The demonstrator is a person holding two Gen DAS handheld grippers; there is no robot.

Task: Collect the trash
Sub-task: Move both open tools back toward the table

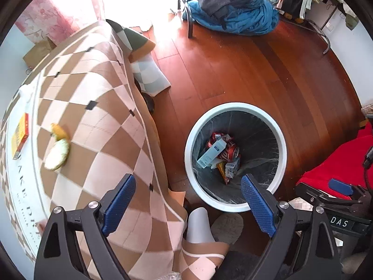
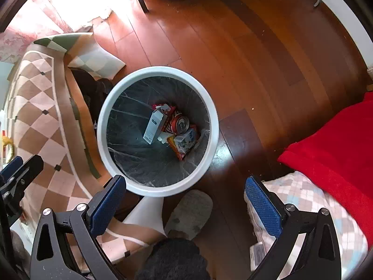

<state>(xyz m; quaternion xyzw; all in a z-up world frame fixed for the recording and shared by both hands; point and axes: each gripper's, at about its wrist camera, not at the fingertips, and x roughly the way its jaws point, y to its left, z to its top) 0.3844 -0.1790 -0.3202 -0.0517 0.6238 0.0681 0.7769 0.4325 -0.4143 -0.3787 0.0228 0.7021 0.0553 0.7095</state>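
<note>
A white round bin (image 1: 281, 137) with a dark liner stands on the wooden floor; it also shows in the right wrist view (image 2: 158, 189). Inside lie a white carton (image 2: 155, 124), a red can (image 2: 180, 123) and several wrappers. On the checked tablecloth (image 1: 98, 121) lie a banana peel (image 1: 59, 131), a pale crumpled lump (image 1: 57, 154) and a yellow-red box (image 1: 21, 137). My left gripper (image 1: 188, 186) is open and empty, above the table edge and the bin. My right gripper (image 2: 185, 189) is open and empty, above the bin's near rim.
A grey slipper (image 2: 190, 212) and a white table leg (image 2: 146, 212) sit by the bin. A red blanket (image 2: 338, 144) lies at the right. A blue bundle of clothes (image 1: 233, 16) lies at the far side. The right gripper shows at the left view's right edge (image 1: 340, 186).
</note>
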